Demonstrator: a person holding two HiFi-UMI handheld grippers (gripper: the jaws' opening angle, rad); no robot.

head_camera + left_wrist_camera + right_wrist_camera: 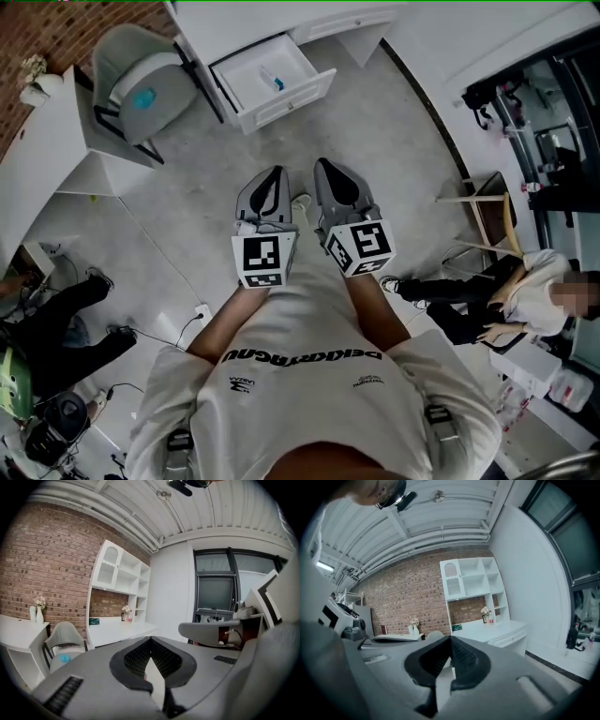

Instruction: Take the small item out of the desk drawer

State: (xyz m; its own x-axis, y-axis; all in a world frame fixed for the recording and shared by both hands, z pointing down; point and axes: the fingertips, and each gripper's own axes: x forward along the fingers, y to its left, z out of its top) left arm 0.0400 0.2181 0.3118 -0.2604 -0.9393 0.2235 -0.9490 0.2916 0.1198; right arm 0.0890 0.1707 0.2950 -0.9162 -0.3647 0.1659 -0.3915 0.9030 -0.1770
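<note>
The white desk drawer stands pulled open at the top of the head view. Inside it lies a small blue-and-white item. Both grippers are held side by side in front of the person's chest, well short of the drawer and pointing toward it. My left gripper is shut, its jaws meeting at the tips with nothing between them. My right gripper is likewise shut and empty. The white desk with shelves above shows ahead in both gripper views.
A grey chair with a blue object on its seat stands left of the drawer. A white side table is at far left. A seated person and a wooden stool are at right. Cables and a power strip lie on the floor at left.
</note>
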